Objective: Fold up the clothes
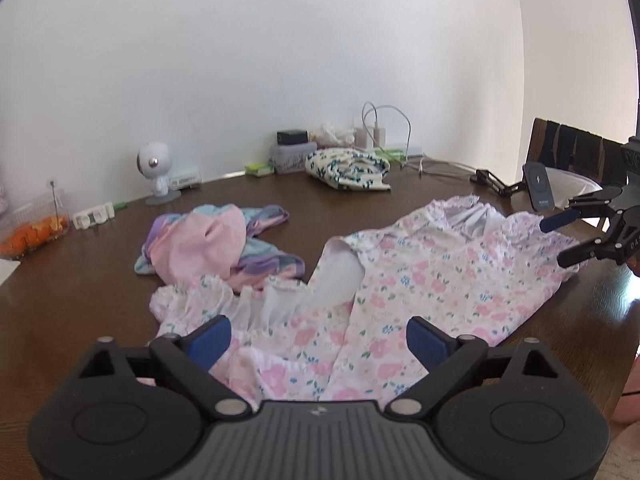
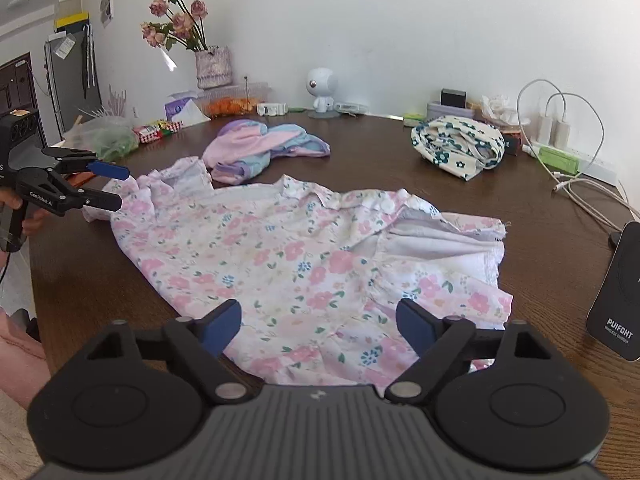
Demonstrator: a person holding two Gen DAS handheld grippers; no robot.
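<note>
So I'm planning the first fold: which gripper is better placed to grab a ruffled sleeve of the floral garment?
Probably left: the left gripper hangs open right at the floral garment's ruffled sleeve. The right gripper hangs over the skirt.

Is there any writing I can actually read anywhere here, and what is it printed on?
"PUIFGHT" over "WIRELESS CHARGER": on the black charger stand at the table's right edge.
"CanRobot.AI": on the side of the left gripper.
Partial letters on the right gripper: too cut off to read.
Snack packets and the paper on the far wall: too small or blurred.
</note>
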